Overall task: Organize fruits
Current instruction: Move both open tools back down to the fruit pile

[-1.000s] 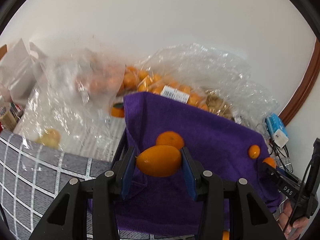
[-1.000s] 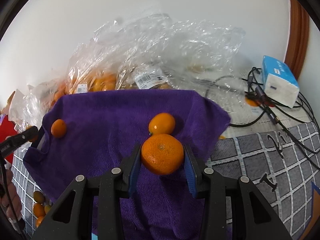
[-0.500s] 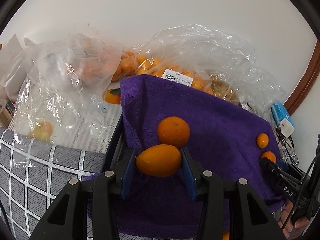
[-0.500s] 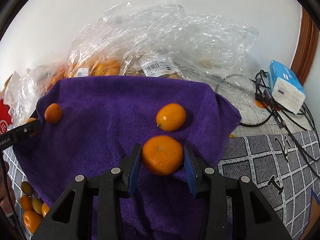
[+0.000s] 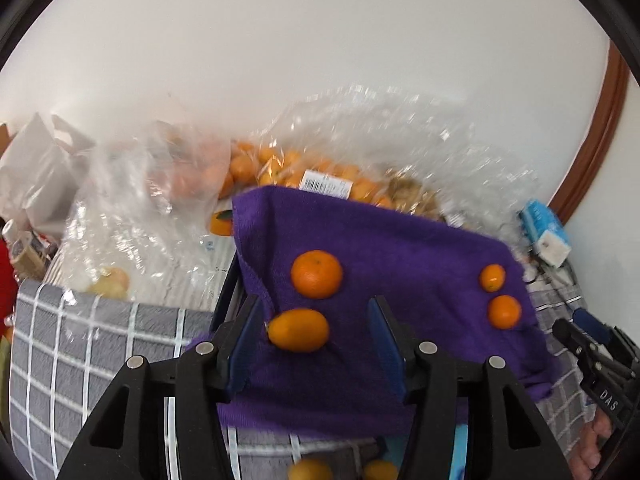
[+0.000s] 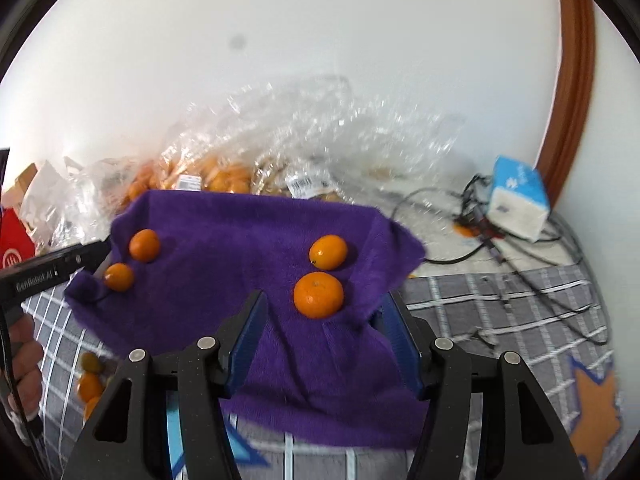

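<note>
Nearest, the left gripper (image 5: 316, 334) has just been opening; its jaws now stand apart around an oval kumquat (image 5: 298, 329) lying on the purple towel (image 5: 400, 248), which touches only the left pad, if at all. The right gripper (image 6: 320, 334) has likewise just been opening, its jaws wide, with the round mandarin (image 6: 319, 294) resting free just beyond its fingertips. The towel drapes over something raised, so either fruit could roll off its sagging near edge. Farther back, loose plastic bags (image 5: 360, 168) of citrus could snag a careless reach.
</note>
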{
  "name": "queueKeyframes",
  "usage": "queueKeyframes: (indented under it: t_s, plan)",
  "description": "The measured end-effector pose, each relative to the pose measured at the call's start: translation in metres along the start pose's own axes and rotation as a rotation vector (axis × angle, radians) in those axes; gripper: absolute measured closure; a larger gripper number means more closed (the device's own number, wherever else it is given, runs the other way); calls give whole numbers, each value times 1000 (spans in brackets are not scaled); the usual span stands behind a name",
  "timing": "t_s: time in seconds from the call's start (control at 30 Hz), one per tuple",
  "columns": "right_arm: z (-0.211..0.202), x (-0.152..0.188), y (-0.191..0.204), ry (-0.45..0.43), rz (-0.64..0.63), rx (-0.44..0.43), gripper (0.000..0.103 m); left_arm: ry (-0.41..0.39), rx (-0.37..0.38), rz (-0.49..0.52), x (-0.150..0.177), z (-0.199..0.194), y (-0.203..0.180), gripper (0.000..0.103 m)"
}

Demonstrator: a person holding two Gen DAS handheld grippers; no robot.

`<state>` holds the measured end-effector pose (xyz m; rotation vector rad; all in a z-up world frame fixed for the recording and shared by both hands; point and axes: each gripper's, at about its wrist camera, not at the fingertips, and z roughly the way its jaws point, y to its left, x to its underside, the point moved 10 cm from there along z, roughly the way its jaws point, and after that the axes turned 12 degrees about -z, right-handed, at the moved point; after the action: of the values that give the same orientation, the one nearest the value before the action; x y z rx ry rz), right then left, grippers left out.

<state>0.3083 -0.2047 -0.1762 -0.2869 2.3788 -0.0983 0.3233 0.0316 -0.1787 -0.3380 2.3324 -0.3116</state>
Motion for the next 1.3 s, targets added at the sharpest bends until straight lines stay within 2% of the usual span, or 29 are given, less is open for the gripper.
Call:
queueKeyframes:
  t_s: [0.13,0.27,0.53,0.63,0.7,0.77,0.93,1.0,1.03,1.3]
  plan:
    - [-33,9,3,-30,-7,1,44,-5,23,-13,14,-29,3,51]
    - [-52,22,3,-48,18,29,44,-21,5,9,30,-54,15,51]
    - [-69,63,25,2,20,-49,44,-44,-31,-13,78,-75,60,51]
    - [-70,77,35,3,14,-72,53,8,-40,-15,102,-68,79,51]
    - [-70,83,40,5,13,-80,59,7,-76,-4,109,-64,90,51]
    - [-70,87,46,2,4,-84,59,4,-101,-5,111,-64,98,51]
    - [-66,82,66,0,-21,-114,60,4,-98,-40,109,-59,111,51]
    - [-62,78,74,0,-24,-129,60,34,-77,-62,115,-51,116,51]
    - [-59,76,80,0,-29,-137,59,34,-77,-62,116,-49,116,54]
    - [-27,55,134,12,-144,-174,60,31,-52,-59,120,-50,112,52]
